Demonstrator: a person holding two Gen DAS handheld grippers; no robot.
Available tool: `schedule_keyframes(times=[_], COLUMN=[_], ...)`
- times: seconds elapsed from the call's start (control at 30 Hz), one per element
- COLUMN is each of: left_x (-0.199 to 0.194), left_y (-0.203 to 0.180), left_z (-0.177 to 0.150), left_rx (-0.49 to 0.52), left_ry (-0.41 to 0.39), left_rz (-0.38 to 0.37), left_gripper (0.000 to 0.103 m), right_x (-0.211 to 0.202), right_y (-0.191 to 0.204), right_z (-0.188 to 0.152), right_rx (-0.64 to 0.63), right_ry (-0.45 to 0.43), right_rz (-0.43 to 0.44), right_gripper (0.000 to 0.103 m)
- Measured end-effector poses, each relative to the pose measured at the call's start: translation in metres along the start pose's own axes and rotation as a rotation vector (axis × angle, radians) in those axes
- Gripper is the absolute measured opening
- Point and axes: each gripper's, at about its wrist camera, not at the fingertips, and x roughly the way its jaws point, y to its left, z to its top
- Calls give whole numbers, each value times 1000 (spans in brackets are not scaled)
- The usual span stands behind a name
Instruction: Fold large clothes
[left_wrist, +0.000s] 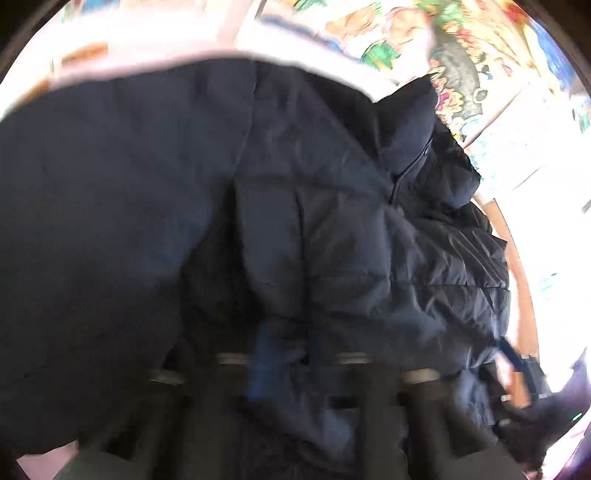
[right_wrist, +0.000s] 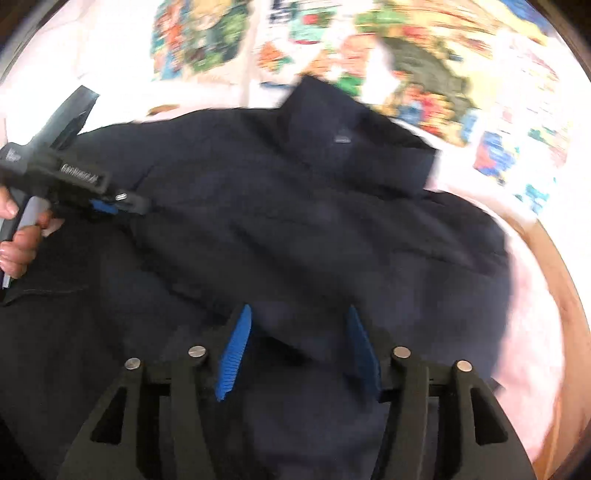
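In the left wrist view, a dark navy quilted jacket (left_wrist: 295, 206) filled nearly the whole frame, its shell smooth and faintly glossy, stitched into puffy horizontal channels that creased finely toward the right. It lay spread on a bed covered by a pale pink sheet (left_wrist: 122, 59), with a brightly printed cartoon-pattern cloth (left_wrist: 391, 33) beyond the jacket's far edge. A stand-up collar (left_wrist: 413, 125) with a zip running down from it sat toward the far right of the garment. The left gripper (left_wrist: 284, 354) pointed steeply down into the fabric, its black fingers drawn together with a fold of the jacket pinched between the blue pads; the picture was blurred there. A strip of orange-brown wooden bed frame (left_wrist: 517, 266) curved along the right. In the right wrist view, the same jacket (right_wrist: 295, 221) lay across the pink sheet (right_wrist: 532, 317), collar (right_wrist: 354, 144) toward the far edge near the printed cloth (right_wrist: 424, 66), which was smeared by motion. The right gripper (right_wrist: 299, 343) had its black fingers about half apart, the ribbed blue pads (right_wrist: 236, 350) standing on either side of a raised ridge of jacket fabric without visibly pressing on it. At the left edge a hand (right_wrist: 18, 236) gripped the handle of the left gripper (right_wrist: 110, 205), whose tips were buried in the jacket.
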Motion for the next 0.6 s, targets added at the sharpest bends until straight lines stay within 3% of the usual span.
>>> schedule_keyframes(times=[0.1, 0.2, 0.27, 0.37, 0.43, 0.5, 0.6], left_x=[-25, -52, -56, -29, -1, 20, 33], left_y=[-24, -44, -46, -37, -26, -12, -8], left_z=[4, 7, 12, 11, 7, 2, 2], left_rx=[80, 149, 180, 203, 216, 214, 227], left_ry=[-118, -230, -262, -199, -117, -49, -21], left_rz=[33, 116, 191, 320, 388, 413, 420], left_gripper=[4, 4, 4, 4, 4, 5, 5], right_x=[-15, -27, -27, -11, 10, 39, 60], right_y=[-33, -64, -88, -110, -116, -122, -123], right_z=[-11, -21, -22, -27, -29, -39, -57], right_rx=[106, 201, 263, 313, 327, 339, 373], right_ry=[-18, -53, -62, -45, 0, 78, 132], right_rz=[-44, -129, -188, -236, -261, -269, -235], right_gripper=[52, 52, 54, 55, 55, 55, 59])
